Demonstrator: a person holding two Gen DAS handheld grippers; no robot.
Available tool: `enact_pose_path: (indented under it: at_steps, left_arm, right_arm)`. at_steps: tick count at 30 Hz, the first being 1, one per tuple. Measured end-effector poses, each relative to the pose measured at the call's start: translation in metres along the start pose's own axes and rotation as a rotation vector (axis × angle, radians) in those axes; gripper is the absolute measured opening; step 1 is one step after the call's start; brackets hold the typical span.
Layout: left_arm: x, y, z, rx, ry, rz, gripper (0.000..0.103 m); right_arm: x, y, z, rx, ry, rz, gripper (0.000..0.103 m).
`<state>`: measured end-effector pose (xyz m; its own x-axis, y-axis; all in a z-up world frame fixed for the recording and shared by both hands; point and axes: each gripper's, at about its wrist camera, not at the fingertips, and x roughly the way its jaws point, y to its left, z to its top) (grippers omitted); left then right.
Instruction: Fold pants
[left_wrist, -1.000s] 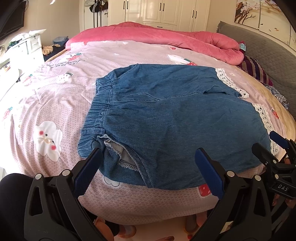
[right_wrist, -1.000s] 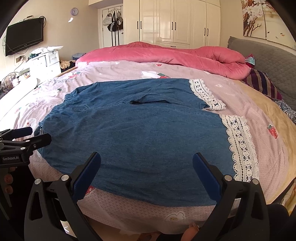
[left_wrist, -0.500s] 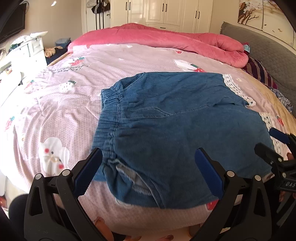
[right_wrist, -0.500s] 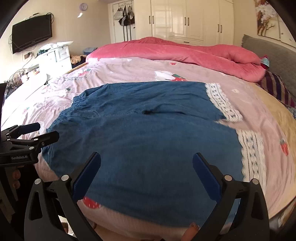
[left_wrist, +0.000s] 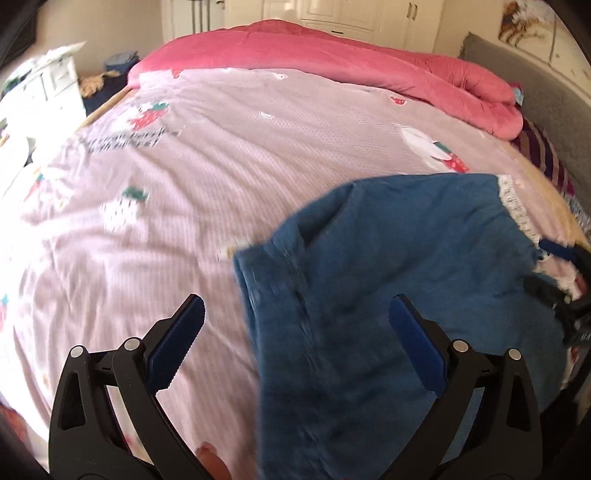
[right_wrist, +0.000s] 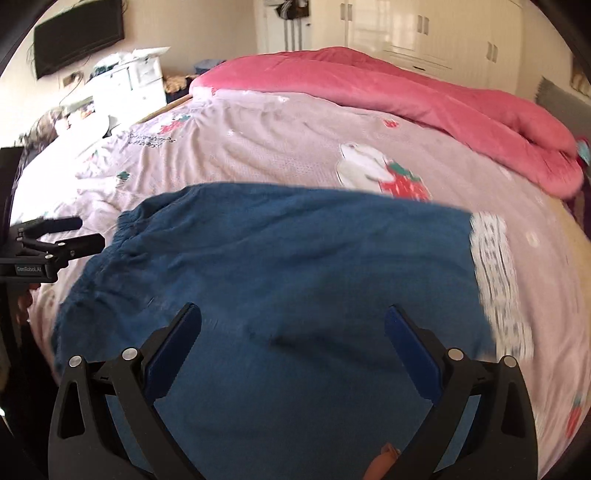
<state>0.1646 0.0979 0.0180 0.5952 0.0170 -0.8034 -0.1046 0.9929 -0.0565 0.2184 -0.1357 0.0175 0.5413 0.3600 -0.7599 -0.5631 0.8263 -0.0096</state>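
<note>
Blue denim pants with white lace hems lie spread on the pink bedsheet; the left wrist view shows them at lower right, waistband toward the left. My left gripper is open and empty, over the waistband corner. My right gripper is open and empty, above the middle of the pants. Each gripper also shows at the edge of the other's view. Both views are motion-blurred.
A rolled pink duvet lies along the far side of the bed. A grey headboard and striped pillow are at the right. White drawers and a wall TV stand at the left.
Both grippers have moved forward over the bed and closer to the pants, with the views tilting down and left. Both stay open and empty.
</note>
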Motion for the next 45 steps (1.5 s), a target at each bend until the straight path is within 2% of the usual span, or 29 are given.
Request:
enact_pose_path:
  at_steps: [4,5,9,10,13,15,17,19,23,30,32,34,35,36,37,42,45]
  left_arm:
    - [0.016,0.004,0.014,0.056,-0.011,-0.017,0.092]
    - [0.019,0.006,0.017,0.066,-0.016,-0.007,0.082]
    - [0.035,0.012,0.026,0.107,-0.007,-0.018,0.067]
    - [0.039,0.014,0.028,0.110,0.000,-0.027,0.058]
    - [0.048,0.013,0.032,0.128,0.023,-0.076,0.053]
    - [0.056,0.009,0.035,0.154,0.033,-0.091,0.044]
    - [0.064,0.006,0.034,0.177,0.048,-0.108,0.017]
    - [0.071,0.004,0.034,0.197,0.066,-0.097,0.008]
    - [0.075,0.013,0.036,0.183,0.069,-0.125,0.002]
    - [0.048,0.026,0.044,0.130,-0.025,-0.166,0.001]
    - [0.043,0.024,0.045,0.146,-0.046,-0.164,0.001]
    - [0.038,0.023,0.045,0.152,-0.062,-0.173,0.001]
    - [0.036,0.023,0.044,0.153,-0.066,-0.172,0.001]
    - [0.036,0.024,0.043,0.152,-0.065,-0.170,0.001]
    - [0.036,0.024,0.043,0.154,-0.064,-0.170,0.001]
    - [0.026,0.022,0.040,0.176,-0.085,-0.174,0.002]
    - [0.011,0.019,0.037,0.199,-0.117,-0.177,0.002]
  right_arm:
    - [0.027,-0.007,0.030,-0.034,0.012,0.047,0.099]
    - [0.035,-0.008,0.037,-0.046,0.020,0.058,0.099]
    - [0.062,-0.012,0.061,-0.078,0.055,0.101,0.099]
    - [0.069,-0.011,0.066,-0.102,0.057,0.101,0.099]
    - [0.086,-0.009,0.079,-0.162,0.080,0.098,0.099]
    - [0.098,-0.007,0.085,-0.191,0.102,0.104,0.099]
    - [0.108,-0.003,0.089,-0.219,0.122,0.109,0.099]
    - [0.121,0.004,0.093,-0.273,0.146,0.080,0.099]
    - [0.137,0.018,0.097,-0.361,0.164,0.071,0.099]
    - [0.155,0.044,0.106,-0.518,0.196,0.091,0.098]
    - [0.158,0.049,0.108,-0.537,0.213,0.102,0.093]
    - [0.157,0.053,0.109,-0.540,0.240,0.154,0.051]
    - [0.154,0.056,0.107,-0.533,0.247,0.181,0.042]
    - [0.151,0.058,0.106,-0.529,0.247,0.189,0.024]
    - [0.146,0.059,0.105,-0.519,0.244,0.182,0.011]
    - [0.115,0.049,0.105,-0.372,0.207,0.159,0.006]
    - [0.083,0.051,0.099,-0.344,0.152,0.140,0.006]
